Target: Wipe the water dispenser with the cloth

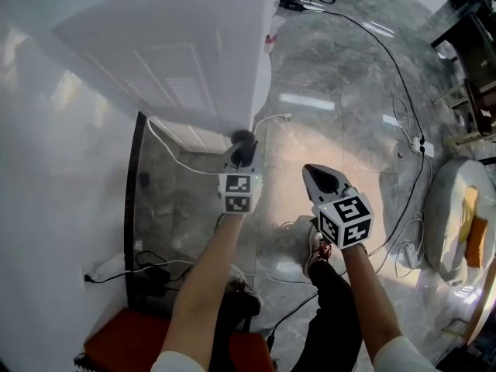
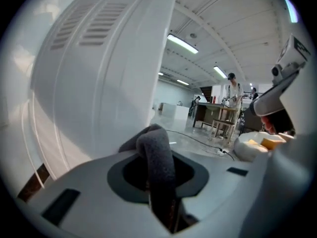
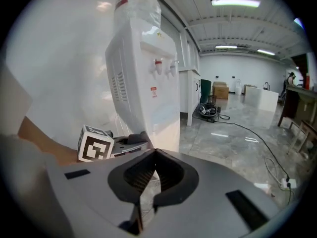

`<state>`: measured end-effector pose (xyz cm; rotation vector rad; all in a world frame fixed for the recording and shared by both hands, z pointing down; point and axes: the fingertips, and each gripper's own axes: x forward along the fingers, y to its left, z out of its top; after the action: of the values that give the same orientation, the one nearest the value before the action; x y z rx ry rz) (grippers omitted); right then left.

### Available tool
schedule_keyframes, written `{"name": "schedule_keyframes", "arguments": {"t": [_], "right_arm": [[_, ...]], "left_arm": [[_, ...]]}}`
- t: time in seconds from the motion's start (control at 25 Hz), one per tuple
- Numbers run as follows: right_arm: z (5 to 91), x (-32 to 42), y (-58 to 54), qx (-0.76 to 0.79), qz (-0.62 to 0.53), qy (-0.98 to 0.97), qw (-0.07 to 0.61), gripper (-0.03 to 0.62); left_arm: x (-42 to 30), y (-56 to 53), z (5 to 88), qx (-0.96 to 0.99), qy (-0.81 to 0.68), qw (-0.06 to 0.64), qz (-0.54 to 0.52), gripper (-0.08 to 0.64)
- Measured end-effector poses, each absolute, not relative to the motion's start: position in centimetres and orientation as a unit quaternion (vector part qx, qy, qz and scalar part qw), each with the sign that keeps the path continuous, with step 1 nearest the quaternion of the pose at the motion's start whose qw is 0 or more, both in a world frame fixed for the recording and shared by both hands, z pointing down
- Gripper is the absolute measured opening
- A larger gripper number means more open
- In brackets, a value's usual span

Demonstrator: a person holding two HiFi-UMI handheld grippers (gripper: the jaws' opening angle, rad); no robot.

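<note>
The white water dispenser stands against the wall, its ribbed side panel filling the left gripper view. My left gripper is shut on a dark grey cloth, whose folded end touches the dispenser's lower side edge. In the right gripper view the dispenser shows its taps and bottle, with the left gripper low beside it. My right gripper hangs to the right over the floor, shut and with nothing in it.
A white cable runs behind the dispenser along the wall. Black cables and a power strip lie on the grey marble floor. A white beanbag sits at the right. A red stool is below me.
</note>
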<state>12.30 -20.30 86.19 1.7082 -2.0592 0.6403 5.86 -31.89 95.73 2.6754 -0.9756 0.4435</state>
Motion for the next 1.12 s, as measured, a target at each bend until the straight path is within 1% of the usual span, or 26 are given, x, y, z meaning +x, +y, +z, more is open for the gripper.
{"name": "schedule_keyframes", "arguments": {"t": [0.16, 0.24, 0.36, 0.44, 0.6, 0.68, 0.92, 1.04, 1.12], "right_arm": [[81.4, 13.7, -19.2, 0.624, 0.216, -0.727, 0.189, 0.009], [77.7, 14.0, -18.2, 0.631, 0.195, -0.726, 0.191, 0.009], [71.9, 15.0, -16.0, 0.652, 0.179, -0.716, 0.174, 0.009], [68.6, 15.2, -14.4, 0.661, 0.17, -0.711, 0.17, 0.009], [63.5, 14.5, -12.8, 0.665, 0.134, -0.712, 0.182, 0.009], [60.9, 13.9, -13.2, 0.664, 0.114, -0.719, 0.173, 0.009], [52.7, 14.1, -16.3, 0.659, 0.088, -0.731, 0.156, 0.009], [47.1, 14.8, -17.6, 0.658, 0.085, -0.735, 0.143, 0.009], [42.7, 15.0, -18.4, 0.656, 0.074, -0.738, 0.141, 0.009]], "left_arm": [[6.0, -30.9, 87.1, 0.935, -0.323, 0.078, 0.124, 0.072], [4.5, -29.8, 83.4, 0.936, -0.324, 0.057, 0.127, 0.072], [2.0, -27.5, 77.8, 0.935, -0.324, 0.018, 0.142, 0.072], [0.8, -25.7, 73.7, 0.94, -0.309, 0.001, 0.146, 0.072], [-0.6, -23.2, 65.0, 0.956, -0.264, -0.026, 0.128, 0.072], [-0.9, -23.0, 61.4, 0.959, -0.254, -0.043, 0.116, 0.072], [-1.3, -25.0, 53.1, 0.959, -0.27, -0.029, 0.079, 0.072], [-1.7, -25.9, 48.9, 0.958, -0.276, 0.001, 0.073, 0.072], [-2.3, -26.5, 45.4, 0.954, -0.289, 0.001, 0.076, 0.072]]}}
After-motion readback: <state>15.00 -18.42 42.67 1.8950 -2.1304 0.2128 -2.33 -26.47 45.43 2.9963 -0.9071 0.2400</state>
